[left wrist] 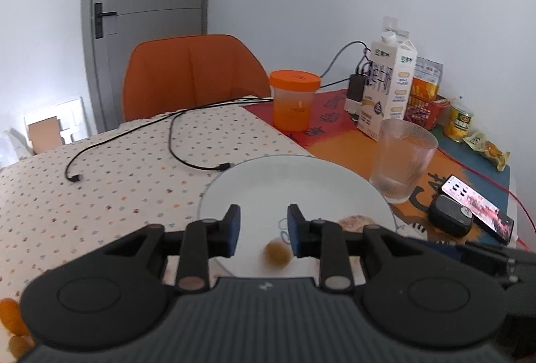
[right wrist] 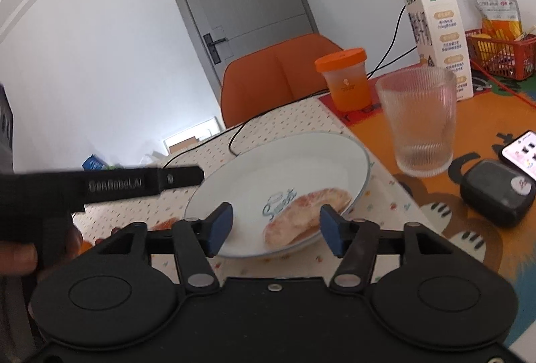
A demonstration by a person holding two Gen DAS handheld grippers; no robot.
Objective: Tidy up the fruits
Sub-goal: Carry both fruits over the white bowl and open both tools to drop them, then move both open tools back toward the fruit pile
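Observation:
A white plate [left wrist: 301, 175] sits on the dotted tablecloth; it also shows in the right wrist view [right wrist: 288, 155]. A small round yellowish-brown fruit [left wrist: 276, 256] hangs blurred just below my open left gripper [left wrist: 264, 227], above the plate's near rim. A peeled pinkish citrus segment [right wrist: 301, 215] lies on the plate; its edge shows in the left wrist view [left wrist: 355, 223]. My right gripper [right wrist: 276, 227] is open and empty, hovering over the plate's near edge by the segment. The left gripper's body [right wrist: 100, 185] shows at the left in the right wrist view. More orange fruit [left wrist: 11, 319] lies at the lower left.
A ribbed glass [left wrist: 402, 158] stands right of the plate, an orange-lidded jar [left wrist: 294, 101] and milk carton [left wrist: 388, 85] behind. A phone [left wrist: 479, 209] and a black case [left wrist: 450, 219] lie at right. A black cable [left wrist: 174, 142] crosses the cloth. An orange chair [left wrist: 194, 75] stands behind the table.

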